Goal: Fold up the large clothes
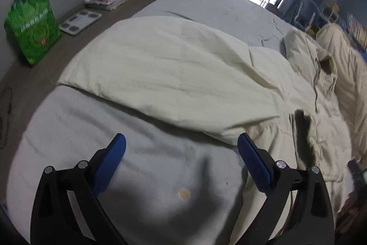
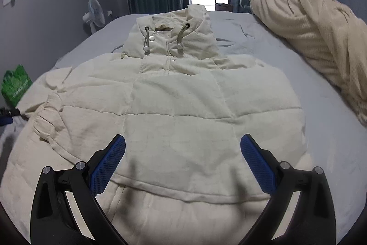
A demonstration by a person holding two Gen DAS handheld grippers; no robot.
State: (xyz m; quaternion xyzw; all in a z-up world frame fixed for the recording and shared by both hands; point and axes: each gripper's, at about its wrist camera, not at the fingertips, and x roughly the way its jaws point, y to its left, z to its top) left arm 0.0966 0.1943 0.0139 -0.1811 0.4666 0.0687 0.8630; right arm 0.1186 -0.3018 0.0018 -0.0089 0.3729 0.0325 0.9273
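Bed (image 2: 263,56) under cream jacket (image 2: 179,107)

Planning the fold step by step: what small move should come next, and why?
Probably lower the open left hand-held gripper onto the jacket's sleeve edge ahead and pinch it: the sleeve sprawls sideways across the bed sheet, unfolded, with neither gripper holding cloth.

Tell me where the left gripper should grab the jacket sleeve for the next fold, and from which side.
Likely the gathered cuff of the sleeve, which lies spread out to the jacket's left over the bed sheet. Come in low from the outer side with the left gripper, jaws open. The cuff's thick bunched edge stands a bit proud of the sheet, so a finger can slip under.
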